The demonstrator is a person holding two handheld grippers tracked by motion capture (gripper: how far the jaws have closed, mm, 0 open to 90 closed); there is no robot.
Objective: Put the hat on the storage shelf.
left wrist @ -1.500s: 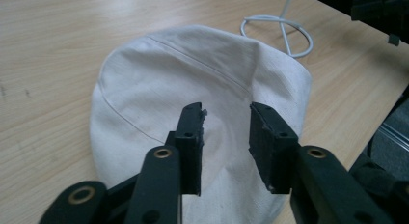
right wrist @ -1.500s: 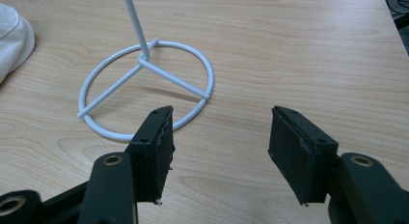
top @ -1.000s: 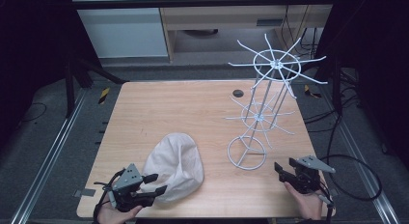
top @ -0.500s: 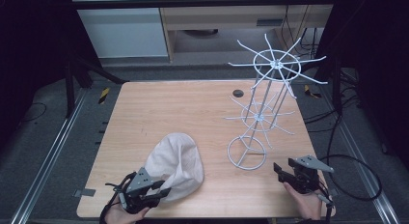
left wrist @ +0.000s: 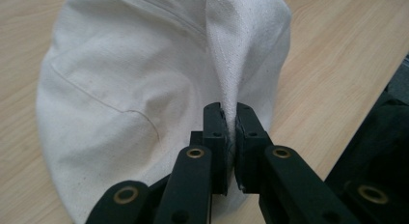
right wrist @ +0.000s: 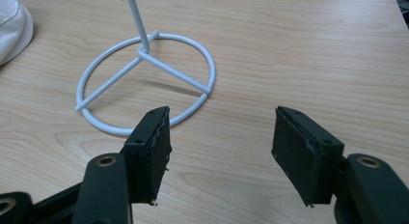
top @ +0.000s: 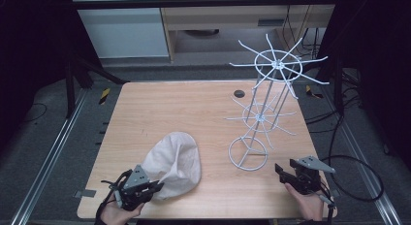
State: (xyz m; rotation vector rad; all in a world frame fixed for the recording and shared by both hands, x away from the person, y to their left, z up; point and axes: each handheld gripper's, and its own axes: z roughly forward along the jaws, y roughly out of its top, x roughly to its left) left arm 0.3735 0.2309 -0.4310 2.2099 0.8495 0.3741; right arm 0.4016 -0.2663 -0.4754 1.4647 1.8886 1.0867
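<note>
- Black jaws of the left gripper (left wrist: 230, 137) are pinched tight on a raised fold of the cream cloth cap (left wrist: 144, 84), at the edge nearest the person.
- The cap (top: 173, 163) lies flat on the wooden table (top: 194, 108), near its front edge and left of the white wire hat stand (top: 264, 113); nothing hangs on the stand.
- So I'd judge the grip made, with the lift and the hanging left to do.
- The cap's long axis runs from the left gripper (top: 145, 188) away toward the table's far right.
- The right gripper (right wrist: 219, 142) idles with jaws spread wide, empty, just in front of the stand's ring base (right wrist: 144, 84).
</note>
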